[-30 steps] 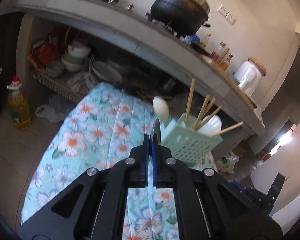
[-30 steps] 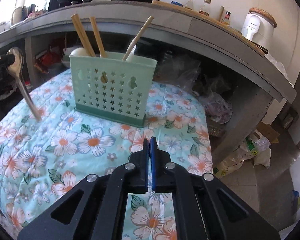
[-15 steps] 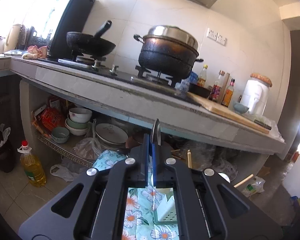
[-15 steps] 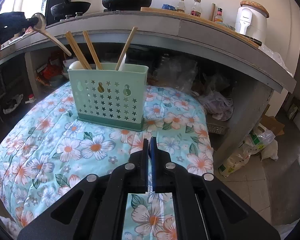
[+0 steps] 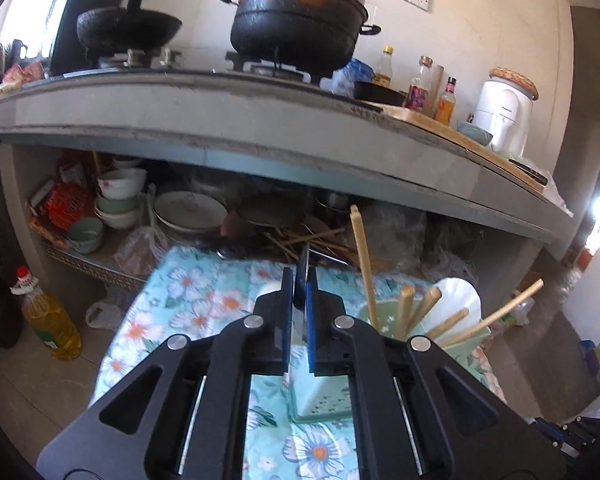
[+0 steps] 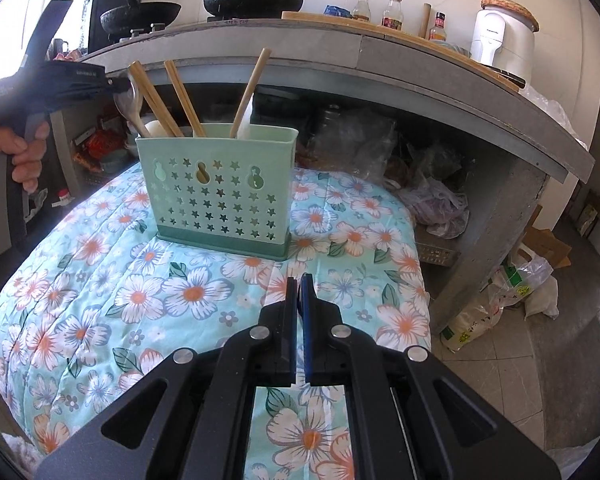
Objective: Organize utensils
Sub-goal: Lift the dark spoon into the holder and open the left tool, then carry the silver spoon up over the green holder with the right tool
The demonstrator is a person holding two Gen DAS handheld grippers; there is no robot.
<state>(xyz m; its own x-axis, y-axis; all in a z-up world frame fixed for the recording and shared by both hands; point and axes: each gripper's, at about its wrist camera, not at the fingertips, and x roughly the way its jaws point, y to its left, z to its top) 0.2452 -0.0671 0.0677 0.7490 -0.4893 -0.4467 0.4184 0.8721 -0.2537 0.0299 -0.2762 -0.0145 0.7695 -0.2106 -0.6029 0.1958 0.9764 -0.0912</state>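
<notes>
Spoon (image 6: 129, 107) clenched in left hand-held gripper (image 5: 300, 300), brought from beside holder (image 6: 216, 188) to above it; insertion judged imminent. Right hand-held gripper (image 6: 299, 292) closed, empty.

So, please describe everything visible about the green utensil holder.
The utensil holder is a pale green plastic box with star cutouts, three gourd-shaped holes and a darker base band. It stands upright on the floral cloth, holding wooden chopsticks and white spoons. The left gripper lowers a metal spoon into it.
</notes>
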